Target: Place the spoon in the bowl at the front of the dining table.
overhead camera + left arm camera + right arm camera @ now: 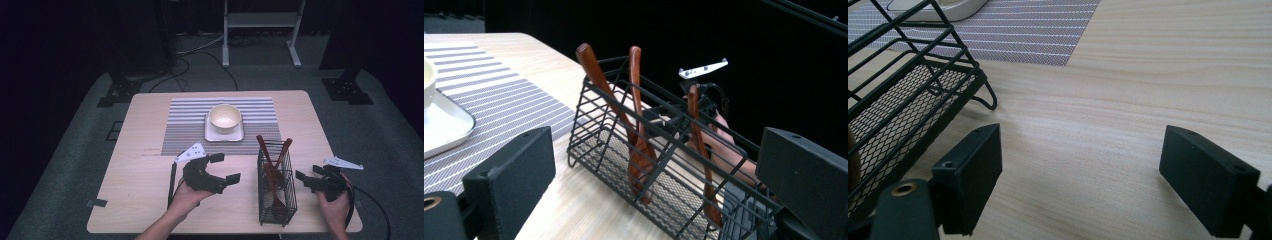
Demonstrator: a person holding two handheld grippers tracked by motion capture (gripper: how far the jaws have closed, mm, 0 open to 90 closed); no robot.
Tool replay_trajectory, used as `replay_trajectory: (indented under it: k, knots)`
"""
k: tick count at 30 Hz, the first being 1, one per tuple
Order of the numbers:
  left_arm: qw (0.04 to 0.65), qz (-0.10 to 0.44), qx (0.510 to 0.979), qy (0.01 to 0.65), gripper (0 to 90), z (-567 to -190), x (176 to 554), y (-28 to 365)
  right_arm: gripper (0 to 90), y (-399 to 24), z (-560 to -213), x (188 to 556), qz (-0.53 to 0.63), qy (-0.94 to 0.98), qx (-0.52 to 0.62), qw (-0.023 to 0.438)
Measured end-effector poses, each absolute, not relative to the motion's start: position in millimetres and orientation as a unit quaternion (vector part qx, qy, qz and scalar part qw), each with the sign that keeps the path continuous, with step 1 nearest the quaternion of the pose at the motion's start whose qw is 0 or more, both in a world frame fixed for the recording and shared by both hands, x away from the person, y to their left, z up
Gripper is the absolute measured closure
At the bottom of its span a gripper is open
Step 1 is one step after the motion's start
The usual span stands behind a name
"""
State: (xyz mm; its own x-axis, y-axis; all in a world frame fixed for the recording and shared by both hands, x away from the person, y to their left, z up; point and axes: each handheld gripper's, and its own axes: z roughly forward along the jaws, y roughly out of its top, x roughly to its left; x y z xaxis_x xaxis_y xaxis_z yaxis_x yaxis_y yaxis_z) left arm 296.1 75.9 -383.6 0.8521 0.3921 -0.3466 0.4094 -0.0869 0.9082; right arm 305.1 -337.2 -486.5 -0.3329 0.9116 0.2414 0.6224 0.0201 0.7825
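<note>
Left gripper [224,168], near left of centre: jaws spread, nothing between them. Striped placemat [190,125] at far centre carries a white tray [209,134] with a cream bowl [224,118]. Black wire basket [276,192] at near right holds brown wooden utensils [270,165]. Right gripper [1080,177], just right of basket: jaws spread, empty.

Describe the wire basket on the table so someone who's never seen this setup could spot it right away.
Start at the wooden table, then the striped placemat under the white tray and cream bowl. Off the mat's near right corner, between the left gripper and right gripper, stands the basket. It is the black wire mesh thing, holding reddish-brown wooden utensils.
</note>
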Motion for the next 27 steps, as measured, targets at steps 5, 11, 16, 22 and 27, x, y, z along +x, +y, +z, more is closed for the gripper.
replay_trajectory:
  k: [5,11,16,22,27]
  knots:
    - [0.618,-0.01,0.74,0.266,1.7,-379,297,69,16.1,-337,-487,305,0.43,0.694,0.552,0.168]
    - [0.621,-0.012,0.739,0.261,1.7,-375,297,61,16.1,-337,-486,305,0.43,0.695,0.551,0.168]
    - [0.619,-0.011,0.742,0.256,1.7,-370,298,56,16.1,-337,-487,305,0.43,0.695,0.551,0.168]
    - [0.62,-0.015,0.742,0.253,3.0,-367,299,50,16.1,-337,-486,305,0.43,0.695,0.551,0.168]
    - [0.62,-0.013,0.743,0.254,3.5,-366,300,45,16.1,-337,-486,305,0.43,0.695,0.551,0.168]
